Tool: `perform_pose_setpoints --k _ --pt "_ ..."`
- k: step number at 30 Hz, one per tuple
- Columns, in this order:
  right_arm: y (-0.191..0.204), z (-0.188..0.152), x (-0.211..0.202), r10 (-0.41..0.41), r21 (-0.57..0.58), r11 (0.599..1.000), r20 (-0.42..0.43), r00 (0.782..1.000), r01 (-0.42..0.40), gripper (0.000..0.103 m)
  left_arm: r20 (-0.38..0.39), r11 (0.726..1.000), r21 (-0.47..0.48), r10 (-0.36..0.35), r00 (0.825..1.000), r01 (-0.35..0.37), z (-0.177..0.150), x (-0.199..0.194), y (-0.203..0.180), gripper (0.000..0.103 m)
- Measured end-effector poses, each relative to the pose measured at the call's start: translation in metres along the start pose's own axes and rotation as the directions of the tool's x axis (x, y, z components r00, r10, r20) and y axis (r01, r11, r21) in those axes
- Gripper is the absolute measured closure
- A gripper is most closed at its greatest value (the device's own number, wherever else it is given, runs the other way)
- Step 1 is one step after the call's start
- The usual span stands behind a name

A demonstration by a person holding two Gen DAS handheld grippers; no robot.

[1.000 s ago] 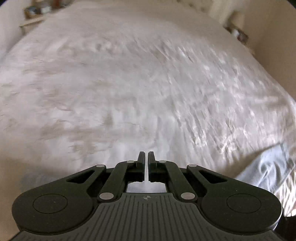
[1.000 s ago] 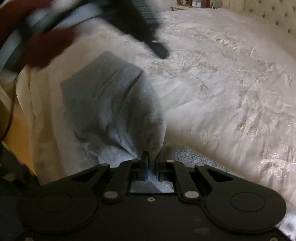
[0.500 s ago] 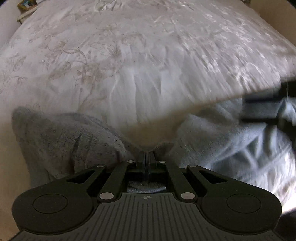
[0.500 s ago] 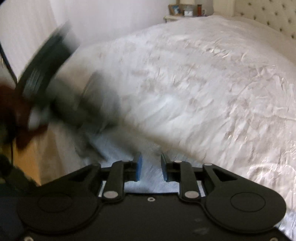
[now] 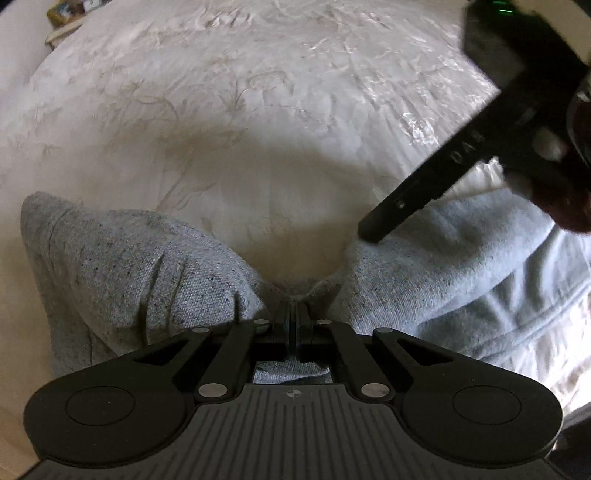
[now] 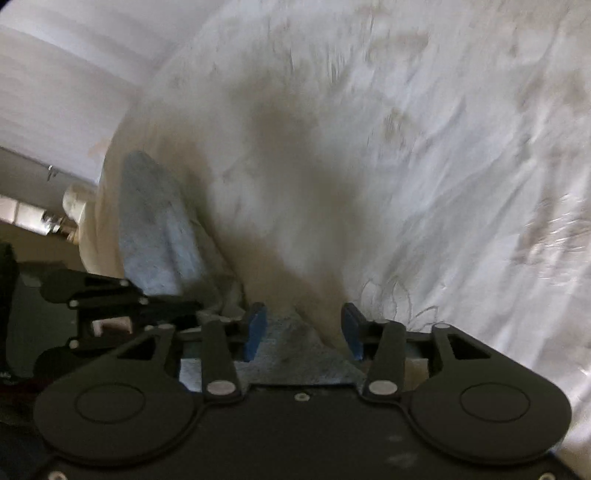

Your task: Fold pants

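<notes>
Grey sweatpants (image 5: 140, 266) lie bunched at the near edge of a white bed, spreading left and right of my left gripper (image 5: 294, 314). That gripper is shut, with a pinch of the grey fabric gathered at its tips. In the right wrist view the pants (image 6: 155, 229) rise in a fold at the left. My right gripper (image 6: 303, 328) has its blue pads apart and its jaws are opening. A corner of grey cloth lies between them, not pressed. The right gripper's finger (image 5: 373, 229) hangs just above the pants' right half.
A white embroidered bedspread (image 5: 258, 110) covers the bed (image 6: 443, 166) beyond the pants. A nightstand with small items (image 5: 66, 18) stands at the far left corner. The bed's left edge drops to the floor (image 6: 33, 236). A hand (image 5: 561, 192) holds the right gripper.
The left gripper came down from bare bedspread onto the pants and closed on the fabric. The right gripper let go of the cloth, its jaws widened, and it swung and rolled over the bed.
</notes>
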State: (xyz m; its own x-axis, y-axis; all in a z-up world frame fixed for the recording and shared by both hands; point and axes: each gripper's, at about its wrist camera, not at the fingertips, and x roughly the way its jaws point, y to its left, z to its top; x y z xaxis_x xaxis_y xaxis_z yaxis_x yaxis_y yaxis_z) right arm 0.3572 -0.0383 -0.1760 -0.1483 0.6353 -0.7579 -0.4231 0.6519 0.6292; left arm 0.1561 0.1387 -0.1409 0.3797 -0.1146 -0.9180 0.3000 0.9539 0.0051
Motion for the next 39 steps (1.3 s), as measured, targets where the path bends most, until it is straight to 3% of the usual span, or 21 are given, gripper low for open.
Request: perform_pose_setpoints --k 3,5,6,9,11,13,16,18,20,22,25,26,29,32,34,36,37,39 --pt "-0.012 0.003 0.014 0.11 0.072 0.992 -0.087 0.99 -0.103 0.049 0.008 1.0 0.01 0.014 1.0 -0.014 -0.002 0.001 -0.003 0.1" --pt "-0.01 -0.001 0.015 0.166 0.09 0.983 -0.103 0.981 -0.157 0.07 0.008 1.0 0.002 0.014 1.0 -0.014 -0.002 0.002 -0.002 0.1" --pt "-0.006 -0.004 0.012 0.18 0.078 0.982 -0.089 0.98 -0.174 0.097 0.009 1.0 -0.003 0.012 1.0 -0.012 -0.001 0.002 -0.001 0.1" --pt "0.016 -0.019 -0.012 0.165 0.003 0.986 0.002 0.986 -0.165 0.098 0.012 1.0 -0.011 0.004 1.0 -0.004 0.001 0.002 0.001 0.1" --pt "0.034 -0.031 -0.036 0.114 -0.05 0.993 0.113 0.987 -0.109 0.098 0.033 1.0 -0.014 -0.004 0.999 0.004 0.004 -0.004 0.004 0.1" --pt "0.047 -0.042 -0.058 0.046 -0.066 0.997 0.221 0.974 -0.032 0.099 0.086 0.999 -0.033 0.002 0.996 0.001 0.014 -0.013 0.01 0.1" --pt "0.064 -0.049 -0.08 -0.117 -0.086 0.983 0.379 0.918 0.161 0.099 0.187 0.992 -0.128 0.031 0.982 -0.007 0.037 -0.032 0.026 0.1" --pt "0.066 -0.043 -0.085 -0.221 -0.067 0.957 0.457 0.862 0.281 0.099 0.208 0.98 -0.2 0.047 0.977 -0.005 0.049 -0.034 0.041 0.1" --pt "0.058 -0.032 -0.082 -0.289 -0.02 0.939 0.491 0.822 0.342 0.1 0.163 0.974 -0.224 0.065 0.984 -0.027 0.054 -0.023 0.051 0.1" --pt "0.048 -0.02 -0.078 -0.339 0.007 0.922 0.5 0.797 0.388 0.1 0.068 0.973 -0.214 0.1 0.993 -0.084 0.05 -0.004 0.058 0.1" --pt "0.031 0.0 -0.066 -0.371 0.039 0.915 0.473 0.799 0.402 0.1 -0.096 0.975 -0.19 0.102 0.99 -0.118 0.024 0.025 0.068 0.098" --pt "0.026 0.008 -0.06 -0.379 0.052 0.915 0.46 0.803 0.401 0.1 -0.116 0.976 -0.177 0.105 0.988 -0.125 0.014 0.029 0.07 0.099" --pt "0.011 0.021 -0.045 -0.389 0.065 0.914 0.413 0.823 0.4 0.1 -0.122 0.984 -0.091 0.139 0.983 -0.15 -0.008 0.028 0.068 0.099" --pt "0.002 0.028 -0.033 -0.428 0.089 0.9 0.367 0.826 0.427 0.097 -0.139 0.985 -0.085 0.135 0.981 -0.148 -0.013 0.021 0.074 0.099" --pt "0.004 0.029 -0.04 -0.476 0.127 0.876 0.387 0.79 0.466 0.094 -0.144 0.986 -0.1 0.119 0.982 -0.134 -0.015 0.016 0.082 0.1" --pt "0.013 0.022 -0.057 -0.469 0.127 0.876 0.453 0.758 0.466 0.093 -0.146 0.984 -0.118 0.113 0.983 -0.13 -0.014 0.013 0.09 0.1" --pt "0.021 0.017 -0.065 -0.442 0.107 0.887 0.477 0.759 0.449 0.092 -0.14 0.984 -0.126 0.11 0.984 -0.128 -0.012 0.01 0.094 0.1" --pt "0.035 0.004 -0.072 -0.366 0.048 0.918 0.486 0.794 0.393 0.091 -0.117 0.982 -0.133 0.118 0.986 -0.133 -0.008 0.005 0.096 0.1"
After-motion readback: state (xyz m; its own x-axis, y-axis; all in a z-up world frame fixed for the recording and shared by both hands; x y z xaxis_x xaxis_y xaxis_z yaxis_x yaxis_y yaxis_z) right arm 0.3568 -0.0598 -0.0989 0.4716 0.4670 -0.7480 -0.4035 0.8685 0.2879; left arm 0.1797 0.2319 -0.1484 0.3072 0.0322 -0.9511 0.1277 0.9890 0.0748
